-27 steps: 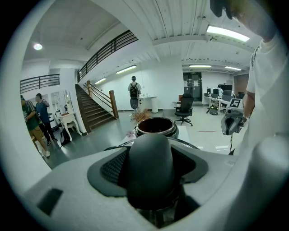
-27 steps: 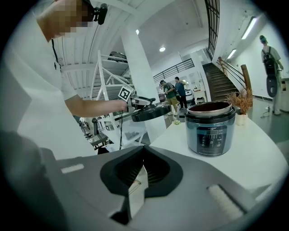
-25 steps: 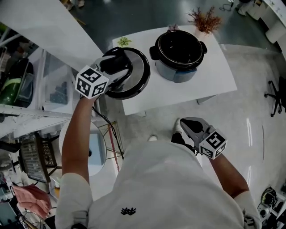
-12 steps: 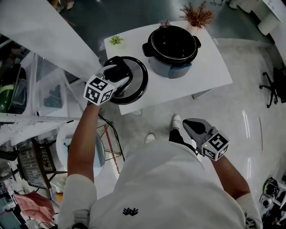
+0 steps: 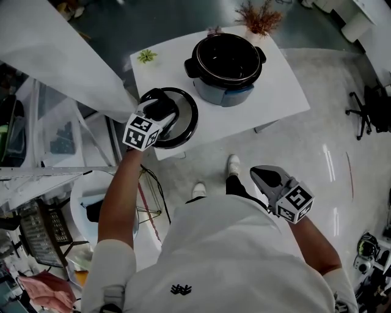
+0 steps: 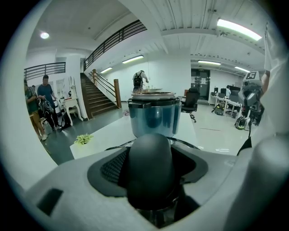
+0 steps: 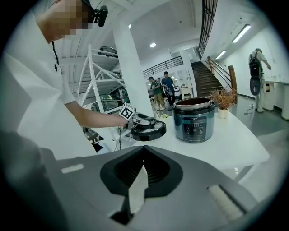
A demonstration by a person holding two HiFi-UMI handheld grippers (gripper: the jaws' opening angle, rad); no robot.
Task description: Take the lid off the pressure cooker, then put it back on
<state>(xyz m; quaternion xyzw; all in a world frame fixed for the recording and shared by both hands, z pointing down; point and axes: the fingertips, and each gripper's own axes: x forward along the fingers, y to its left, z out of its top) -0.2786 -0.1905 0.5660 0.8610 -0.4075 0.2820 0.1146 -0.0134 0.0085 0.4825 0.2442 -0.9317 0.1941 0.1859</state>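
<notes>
The open pressure cooker pot (image 5: 226, 64) stands at the far side of the white table (image 5: 278, 92), its dark bowl bare; in the left gripper view the pot (image 6: 155, 118) is straight ahead. The round black lid (image 5: 183, 119) is at the table's near left corner, level with the tabletop; whether it rests there I cannot tell. My left gripper (image 5: 164, 105) is shut on the lid's black knob (image 6: 150, 167), which fills the space between its jaws. My right gripper (image 5: 261, 176) hangs beside the person's body, off the table, jaws shut on nothing (image 7: 143, 151).
A small green plant (image 5: 146, 56) and a dried reddish plant (image 5: 256, 18) sit at the table's far edge. Metal shelving (image 5: 36, 128) stands left of the table. An office chair (image 5: 366, 104) is at the right. People (image 6: 38, 106) stand by stairs in the background.
The left gripper has carried the lid down to the table's near left corner. The right gripper has stayed by the body.
</notes>
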